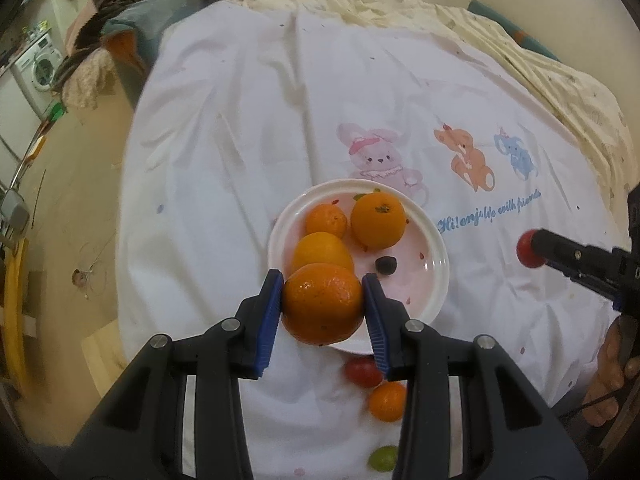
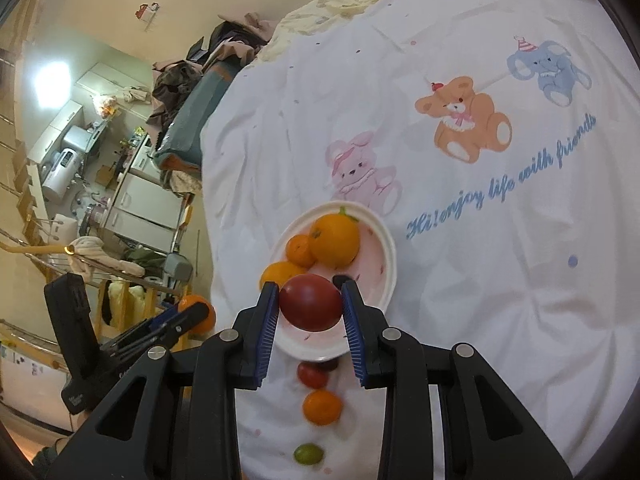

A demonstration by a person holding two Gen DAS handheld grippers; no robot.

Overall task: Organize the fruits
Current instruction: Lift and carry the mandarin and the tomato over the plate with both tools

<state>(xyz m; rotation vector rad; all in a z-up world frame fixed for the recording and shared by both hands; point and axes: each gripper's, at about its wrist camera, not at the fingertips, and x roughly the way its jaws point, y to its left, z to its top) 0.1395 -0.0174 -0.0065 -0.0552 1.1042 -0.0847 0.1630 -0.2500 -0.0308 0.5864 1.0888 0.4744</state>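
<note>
Your left gripper (image 1: 323,307) pinched an orange (image 1: 322,303) at lower centre, over the plate (image 1: 434,264). Only the right view showed your right gripper (image 2: 308,307) clamped on a tomato (image 2: 310,302) and the kitchen (image 2: 88,152) at left.

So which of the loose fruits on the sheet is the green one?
The small green fruit, lowest in the right wrist view, beyond the red tomato and small orange from the plate.

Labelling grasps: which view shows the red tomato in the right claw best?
Right wrist view: the red tomato sits centred between the right claw's blue pads, fully visible. The left wrist view shows it only small at the right edge, half hidden by the claw.
</note>
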